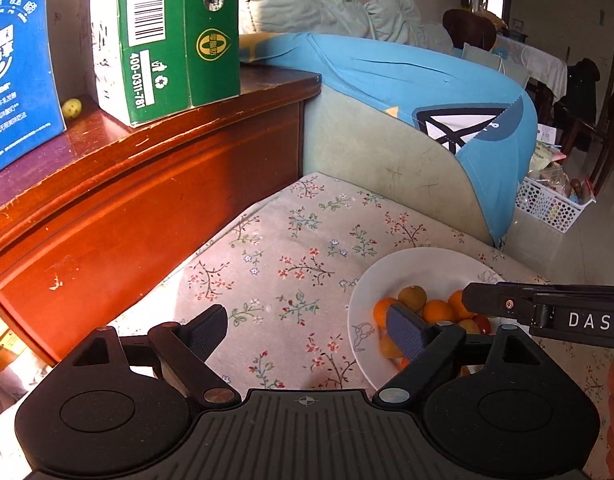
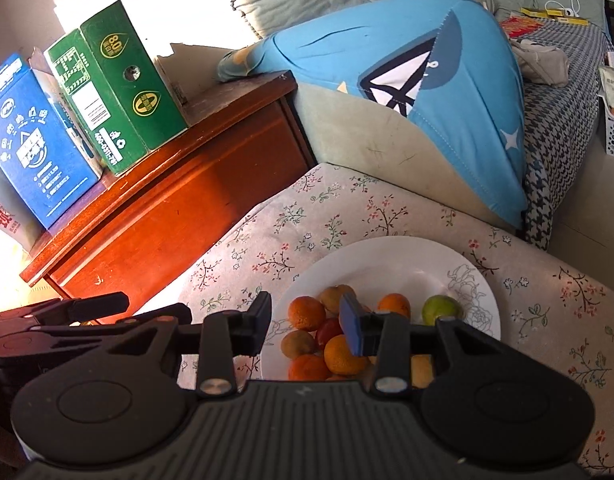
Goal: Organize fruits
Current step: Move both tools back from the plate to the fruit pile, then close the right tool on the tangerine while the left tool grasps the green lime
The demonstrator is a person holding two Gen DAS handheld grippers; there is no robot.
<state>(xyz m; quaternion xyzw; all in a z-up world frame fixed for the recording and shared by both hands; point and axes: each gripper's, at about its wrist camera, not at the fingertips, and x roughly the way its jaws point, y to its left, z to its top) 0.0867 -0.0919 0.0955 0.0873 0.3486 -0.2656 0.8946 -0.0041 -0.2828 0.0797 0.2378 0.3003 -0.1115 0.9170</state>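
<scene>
A white plate (image 2: 407, 260) sits on a floral tablecloth and holds several oranges (image 2: 307, 312), a red fruit (image 2: 329, 330), brownish fruits and a green one (image 2: 441, 308). My right gripper (image 2: 307, 322) is open and empty, hovering just above the plate's near left fruits. My left gripper (image 1: 307, 332) is open and empty over the cloth, left of the plate (image 1: 411, 272); its right finger overlaps the oranges (image 1: 437, 310). The right gripper's finger also shows in the left wrist view (image 1: 507, 304), over the plate.
A red-brown wooden cabinet (image 1: 147, 184) stands left, bearing a green carton (image 1: 167, 36), a blue carton (image 1: 19, 80) and a small yellow-green fruit (image 1: 72, 108). A sofa arm with a blue cover (image 1: 407, 80) lies behind. A white basket (image 1: 547, 204) sits on the floor at right.
</scene>
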